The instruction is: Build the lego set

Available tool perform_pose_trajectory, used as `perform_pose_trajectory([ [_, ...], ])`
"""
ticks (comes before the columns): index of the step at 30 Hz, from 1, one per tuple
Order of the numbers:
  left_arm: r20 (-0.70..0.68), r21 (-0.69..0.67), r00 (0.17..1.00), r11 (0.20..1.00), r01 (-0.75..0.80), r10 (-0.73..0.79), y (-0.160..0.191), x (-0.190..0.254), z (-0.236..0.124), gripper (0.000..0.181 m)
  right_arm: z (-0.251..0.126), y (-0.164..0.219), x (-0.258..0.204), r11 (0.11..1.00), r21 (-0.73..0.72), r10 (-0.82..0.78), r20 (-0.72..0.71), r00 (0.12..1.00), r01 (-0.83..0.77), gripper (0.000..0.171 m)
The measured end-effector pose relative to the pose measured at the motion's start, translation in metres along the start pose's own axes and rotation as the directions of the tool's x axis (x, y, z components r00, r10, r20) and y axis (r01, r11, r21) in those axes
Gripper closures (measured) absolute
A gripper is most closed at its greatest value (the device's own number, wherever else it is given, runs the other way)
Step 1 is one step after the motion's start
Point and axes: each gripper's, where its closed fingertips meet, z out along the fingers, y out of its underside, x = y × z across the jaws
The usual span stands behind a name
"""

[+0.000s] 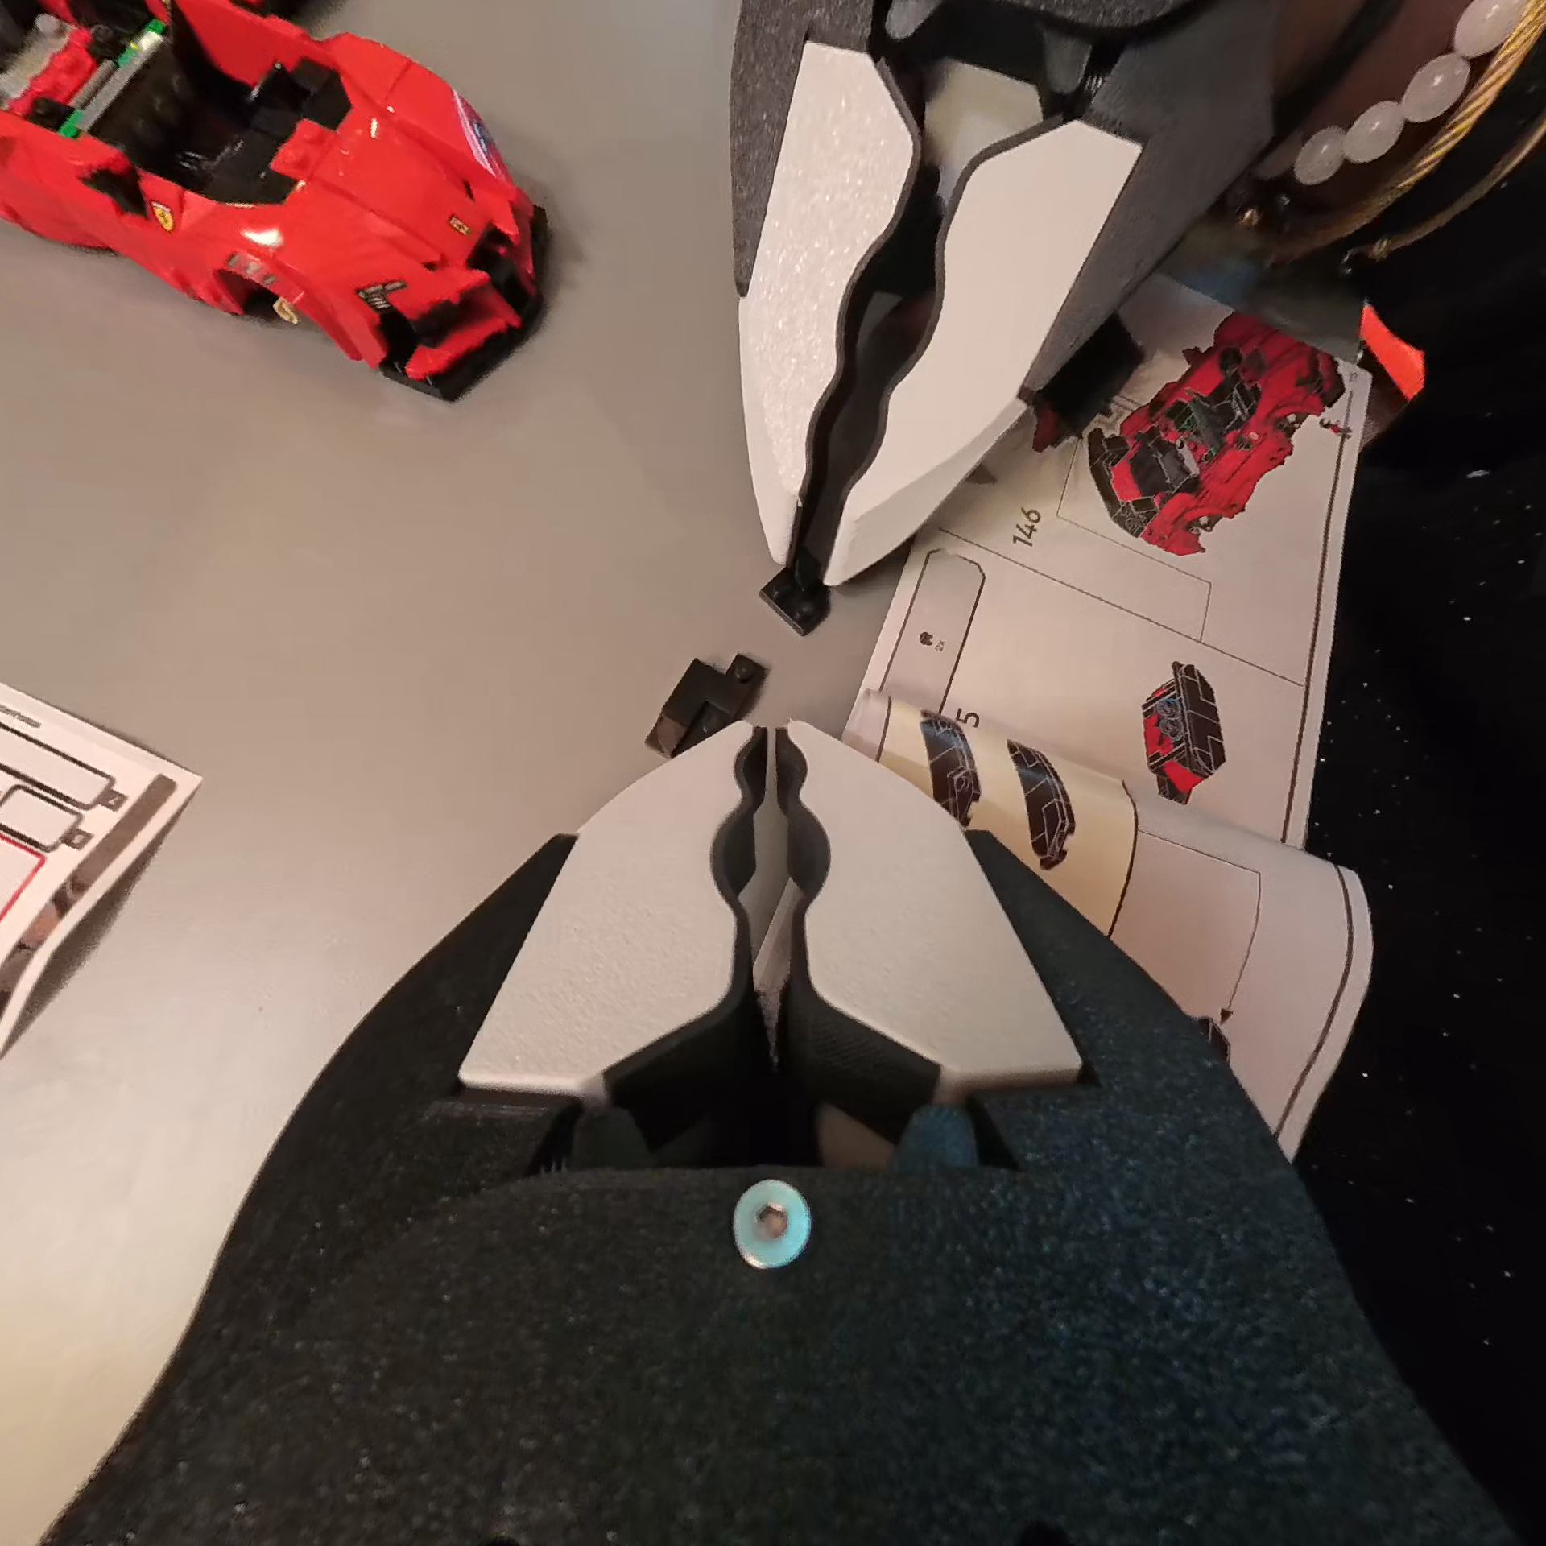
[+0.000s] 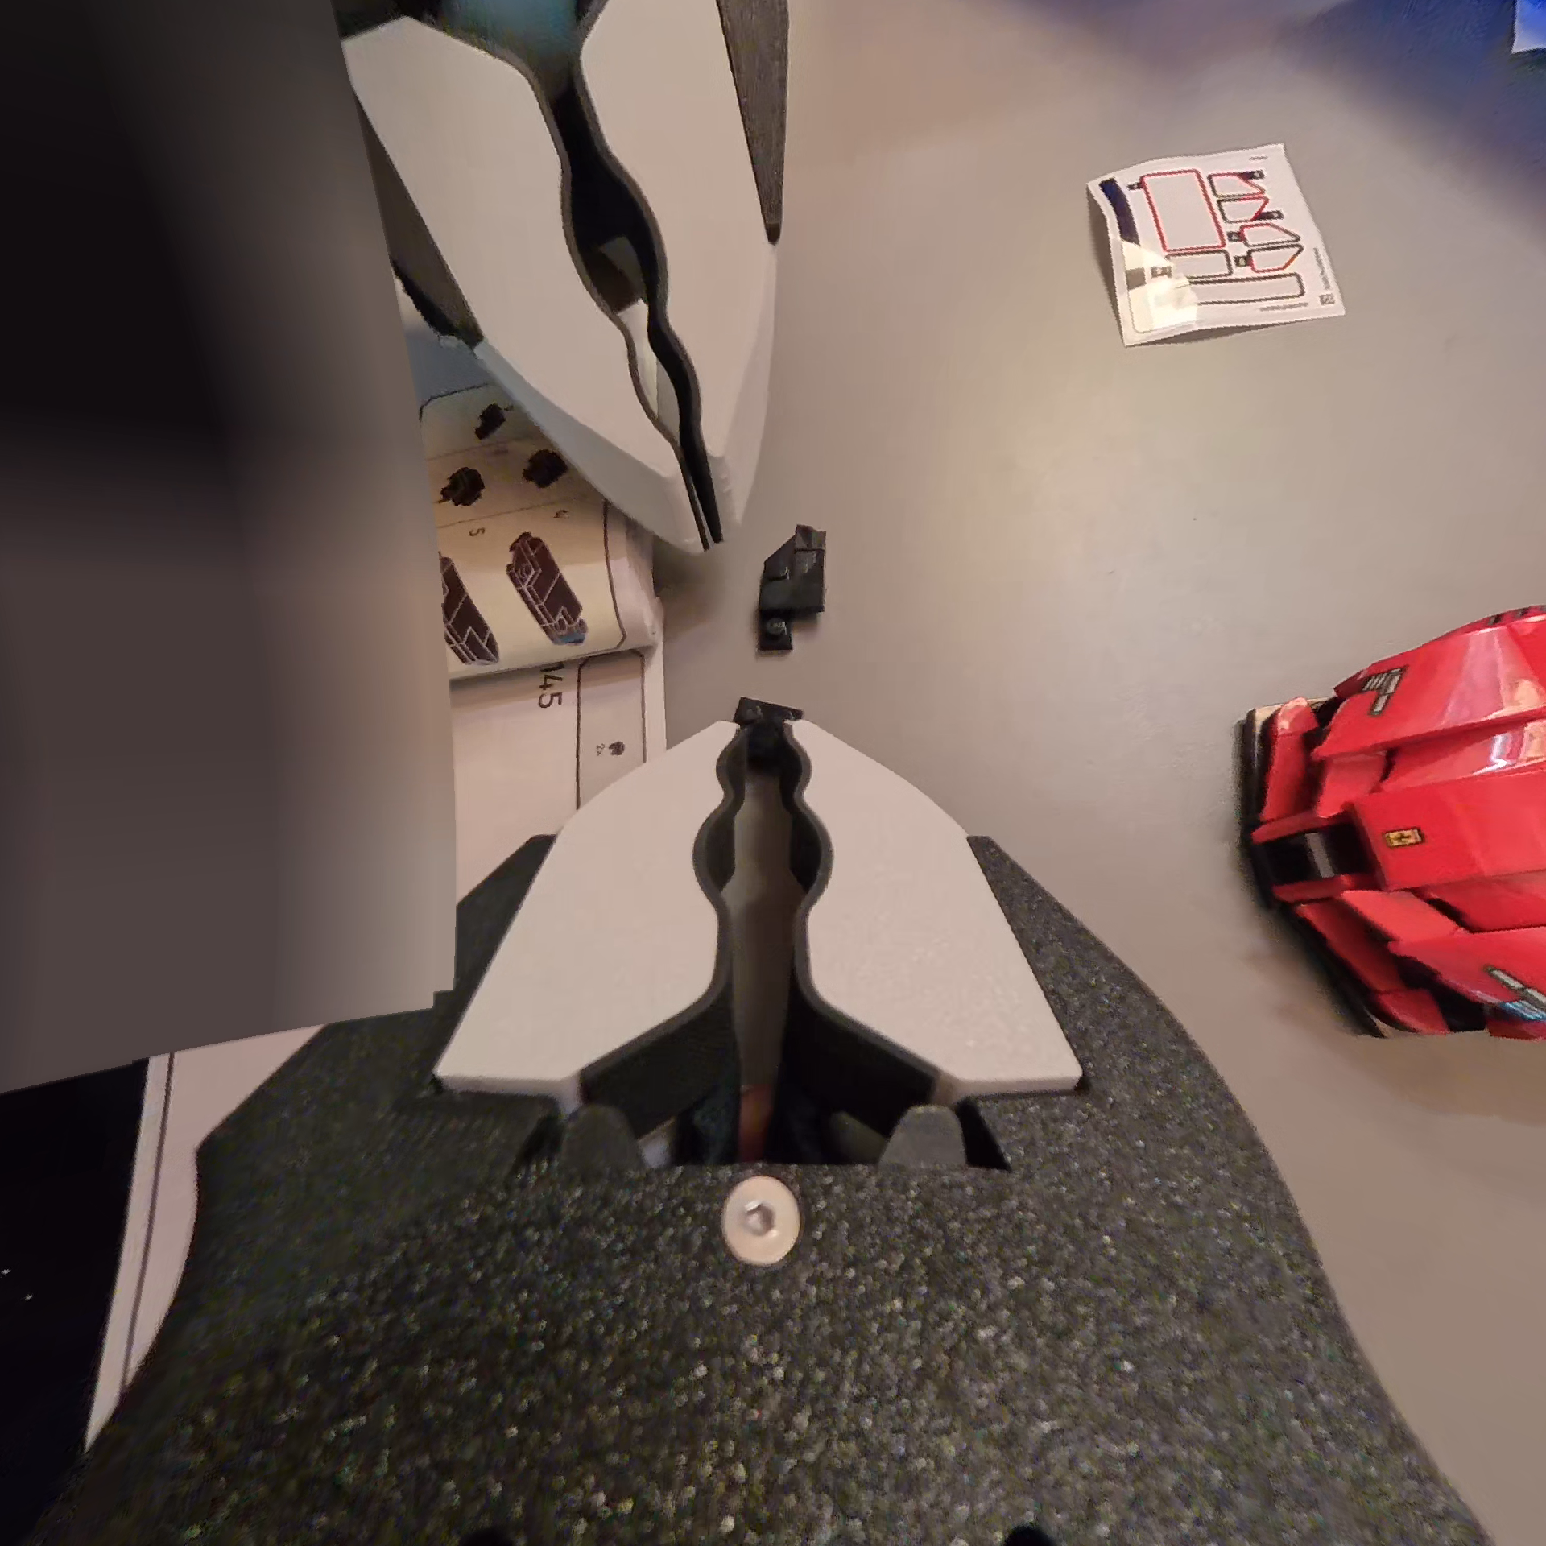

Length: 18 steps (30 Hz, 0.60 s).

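Two hand-held grippers face each other tip to tip over a grey table (image 1: 351,544). The left gripper (image 1: 770,729) has its white fingers pressed together at the tips, clenched with nothing between them. Just ahead of its tips and slightly to their left lies a small black lego piece (image 1: 707,701), flat on the table and untouched.

The right gripper (image 2: 765,726) is closed on a small black plate (image 2: 765,718), pinched at the very tips of its fingers; in the left wrist view the same plate (image 1: 795,601) sits under those tips, at or just above the table, and contact cannot be judged. Between the two grippers' tips, in the right wrist view, the loose black lego piece (image 2: 793,586) lies just beyond the held plate.

An open instruction booklet (image 1: 1113,669) lies to the right of the left gripper's fingers, partly under the right gripper. A red lego car (image 1: 276,192) stands well off to the far left of those fingers, and a sticker sheet (image 1: 75,828) lies near left. A beaded bracelet (image 1: 1414,92) shows on the wrist behind the right gripper
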Motion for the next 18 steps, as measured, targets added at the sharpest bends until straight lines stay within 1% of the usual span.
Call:
perform_pose_trajectory([
  [18,-0.013,-0.008,1.000,1.000,-0.007,0.007,-0.0020,0.0036,0.0048,0.179,-0.0003,0.0020,0.0039,0.999,-0.008,0.047,-0.016,0.999,-0.047,0.160],
])
